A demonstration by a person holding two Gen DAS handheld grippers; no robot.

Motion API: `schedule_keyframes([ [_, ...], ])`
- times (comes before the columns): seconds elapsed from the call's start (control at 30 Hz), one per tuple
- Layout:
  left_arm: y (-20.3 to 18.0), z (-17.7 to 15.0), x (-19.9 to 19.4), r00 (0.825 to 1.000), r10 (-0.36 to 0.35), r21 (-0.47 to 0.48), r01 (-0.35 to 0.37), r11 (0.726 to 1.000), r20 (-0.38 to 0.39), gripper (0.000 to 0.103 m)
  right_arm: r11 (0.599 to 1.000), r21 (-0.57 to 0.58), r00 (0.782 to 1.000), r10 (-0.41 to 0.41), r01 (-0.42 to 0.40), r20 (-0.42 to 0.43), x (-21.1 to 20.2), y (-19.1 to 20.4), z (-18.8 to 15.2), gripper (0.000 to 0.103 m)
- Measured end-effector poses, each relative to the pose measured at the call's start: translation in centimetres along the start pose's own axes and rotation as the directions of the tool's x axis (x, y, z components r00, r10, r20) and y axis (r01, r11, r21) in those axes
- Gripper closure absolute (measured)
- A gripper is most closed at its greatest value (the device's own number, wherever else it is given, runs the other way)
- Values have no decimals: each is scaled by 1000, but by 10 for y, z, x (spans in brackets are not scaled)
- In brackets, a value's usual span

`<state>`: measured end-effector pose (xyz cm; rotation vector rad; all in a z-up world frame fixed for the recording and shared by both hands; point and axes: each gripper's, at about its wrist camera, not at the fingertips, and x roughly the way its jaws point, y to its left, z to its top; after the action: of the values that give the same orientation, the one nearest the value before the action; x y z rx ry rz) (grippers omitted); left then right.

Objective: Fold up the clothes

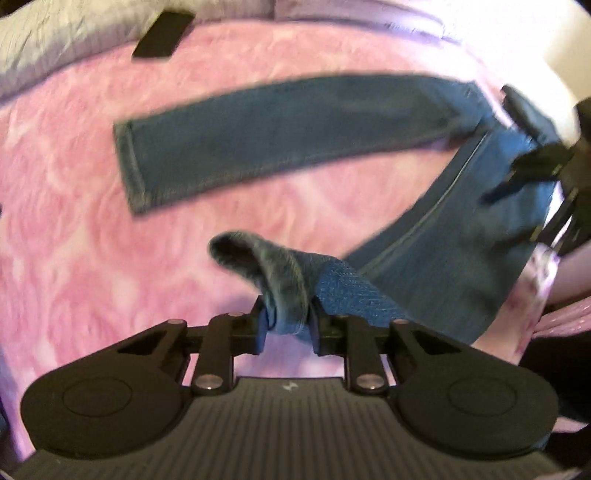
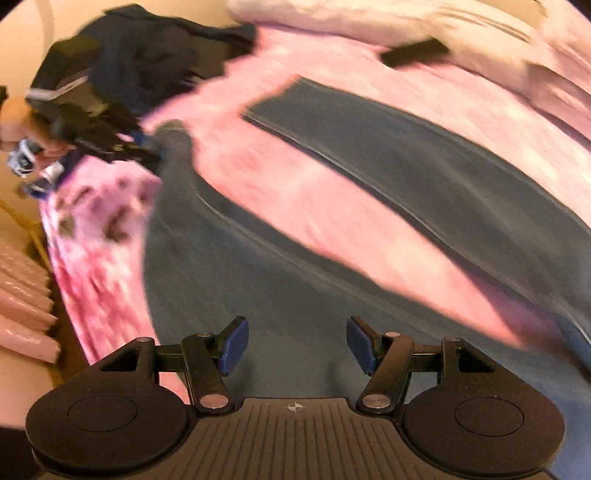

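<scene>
A pair of blue jeans point(image 1: 280, 129) lies on a pink bedspread point(image 1: 74, 221), legs spread apart. My left gripper point(image 1: 288, 326) is shut on the hem end of the near leg point(image 1: 280, 280) and holds it lifted above the bed. The far leg lies flat across the bed. My right gripper point(image 2: 297, 347) is open and empty, just above the upper part of the jeans point(image 2: 258, 280). It also shows in the left wrist view point(image 1: 517, 184) at the right, over the waist area. The left gripper shows in the right wrist view point(image 2: 147, 157) at the far leg end.
A black flat object point(image 1: 162, 35) lies near the pillows point(image 1: 55, 48) at the head of the bed. Dark clothing point(image 2: 147, 48) is piled at the bed's far edge. The bed's side edge and pink folded items point(image 2: 22, 306) are at the left.
</scene>
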<state>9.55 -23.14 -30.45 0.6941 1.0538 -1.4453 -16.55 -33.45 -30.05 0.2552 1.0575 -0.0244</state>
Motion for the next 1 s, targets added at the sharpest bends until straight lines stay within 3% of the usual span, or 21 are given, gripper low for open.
schedule_keyframes([
  [0.1,4,24,-4,1000,-26,-38,27,999,11,86,995,-82,999,51,-51,-8,15,23,11,41],
  [0.23,24,49,13,997,-72,-173,75,982,21,86,961,-264,996,57,-75,-75,45,69,4,40],
  [0.33,36,59,27,998,-66,-233,65,970,2,86,917,-399,993,-32,-17,-117,70,91,-9,40],
  [0.43,40,53,33,997,-63,-209,53,976,-45,86,896,-434,985,-146,92,-94,84,92,-15,40],
  [0.5,41,43,29,996,-61,-201,47,979,-67,86,914,-383,984,-169,136,-53,79,81,-12,41],
  [0.6,44,21,15,994,-44,-228,20,973,-104,86,952,-273,990,-138,137,17,59,64,-2,41],
  [0.77,34,-22,-15,977,-32,-284,-30,958,-210,86,993,-117,1000,13,-12,5,42,56,7,46],
  [0.83,27,-43,-20,962,-10,-288,-72,955,-274,86,994,-93,998,48,-51,-33,46,62,5,46],
  [0.97,9,-79,-11,910,68,-195,-160,968,-409,87,990,-109,991,79,-90,-104,56,79,-3,46],
  [1.0,6,-82,-11,908,76,-187,-166,968,-412,87,991,-107,991,74,-86,-108,54,82,-6,46],
])
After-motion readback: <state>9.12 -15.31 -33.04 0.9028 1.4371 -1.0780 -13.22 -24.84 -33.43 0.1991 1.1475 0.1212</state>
